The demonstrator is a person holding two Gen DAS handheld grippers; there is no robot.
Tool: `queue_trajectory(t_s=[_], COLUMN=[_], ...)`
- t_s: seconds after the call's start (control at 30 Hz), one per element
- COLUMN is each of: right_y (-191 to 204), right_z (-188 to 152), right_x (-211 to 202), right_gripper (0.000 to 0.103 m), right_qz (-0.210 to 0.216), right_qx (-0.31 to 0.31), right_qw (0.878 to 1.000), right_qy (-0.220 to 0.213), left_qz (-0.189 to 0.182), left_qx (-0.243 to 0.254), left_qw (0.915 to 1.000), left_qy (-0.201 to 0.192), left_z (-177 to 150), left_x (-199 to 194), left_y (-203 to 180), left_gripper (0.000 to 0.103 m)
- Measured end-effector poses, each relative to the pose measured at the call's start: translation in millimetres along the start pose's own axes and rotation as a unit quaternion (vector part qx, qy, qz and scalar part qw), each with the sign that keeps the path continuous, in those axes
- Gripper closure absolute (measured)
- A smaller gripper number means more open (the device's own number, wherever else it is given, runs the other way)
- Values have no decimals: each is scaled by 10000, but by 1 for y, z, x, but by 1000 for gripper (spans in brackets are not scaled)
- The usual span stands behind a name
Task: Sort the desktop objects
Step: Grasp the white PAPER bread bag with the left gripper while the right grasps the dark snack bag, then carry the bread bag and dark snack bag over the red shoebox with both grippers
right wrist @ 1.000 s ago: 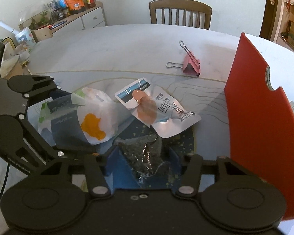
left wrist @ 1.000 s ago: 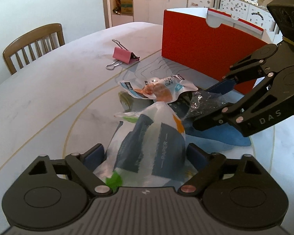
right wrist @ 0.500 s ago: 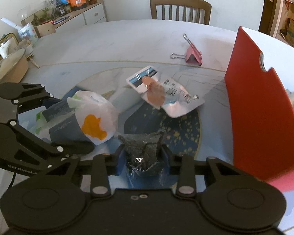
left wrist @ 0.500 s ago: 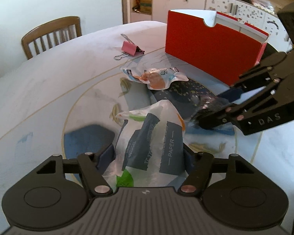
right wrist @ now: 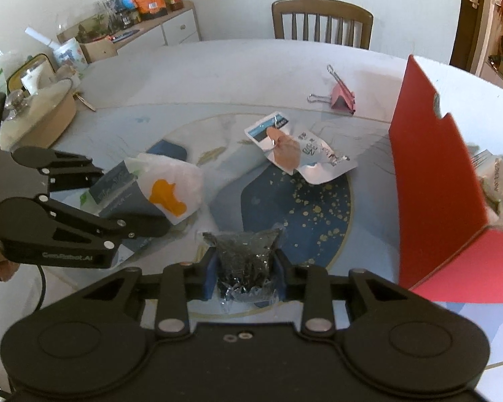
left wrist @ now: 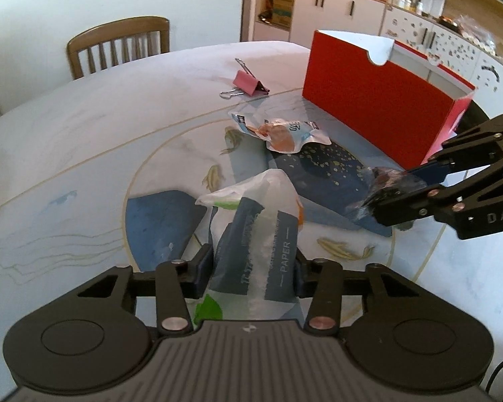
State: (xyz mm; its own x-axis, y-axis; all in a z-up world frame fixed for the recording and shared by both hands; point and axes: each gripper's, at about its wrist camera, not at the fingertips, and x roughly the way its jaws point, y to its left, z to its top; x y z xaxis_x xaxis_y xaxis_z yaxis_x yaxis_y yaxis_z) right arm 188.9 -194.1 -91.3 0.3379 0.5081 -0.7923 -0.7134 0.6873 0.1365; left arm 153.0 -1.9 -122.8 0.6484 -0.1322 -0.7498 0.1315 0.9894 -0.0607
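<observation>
Both wrist views close, angled down over table [left wrist: 84, 140]; share red box [right wrist: 432, 181].

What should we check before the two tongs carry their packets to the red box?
1. Left tongs closing on the tissue packet, packet between the pads: ok.
2. Right tongs closing on the dark crinkly wrapper: ok.
3. Both packets lifted off the table: cannot tell.
4. Red box top open: ok.
5. Room left inside the box: cannot tell.
</observation>
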Motion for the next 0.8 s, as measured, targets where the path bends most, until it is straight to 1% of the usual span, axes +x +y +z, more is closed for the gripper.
queue_trajectory(t_s=[0.13,0.3,0.37,0.43,0.57,0.7,0.8], right_y=[-1,-6,-8,-10,-18,-26,-35], right_z=[2,4,6,8,12,17,24], right_x=[-10,-26,-32,-40,-54,-70,-81], right_gripper=[70,70,70,70,70,70,70], right_qz=[30,93,99,117,138,162,190], right_qx=[-24,-25,-39,-48,-10,-23,-10], right_qw=[10000,9999,9998,9997,9995,9989,9984], right_qy=[-66,-133,-160,-203,-300,-434,-531], left_qz=[51,111,116,119,136,186,242], left_qx=[-197,-486,-680,-762,-868,-939,-1094], left_qw=[9998,9988,9976,9970,9961,9952,9933], left_qy=[18,21,44,15,-71,-197,-274], left_z=[-1,-2,1,4,14,32,47], left_x=[-6,-16,-21,-27,-42,-54,-62], left_y=[1,1,2,0,-3,-4,0], left_gripper=[64,64,64,64,64,64,64])
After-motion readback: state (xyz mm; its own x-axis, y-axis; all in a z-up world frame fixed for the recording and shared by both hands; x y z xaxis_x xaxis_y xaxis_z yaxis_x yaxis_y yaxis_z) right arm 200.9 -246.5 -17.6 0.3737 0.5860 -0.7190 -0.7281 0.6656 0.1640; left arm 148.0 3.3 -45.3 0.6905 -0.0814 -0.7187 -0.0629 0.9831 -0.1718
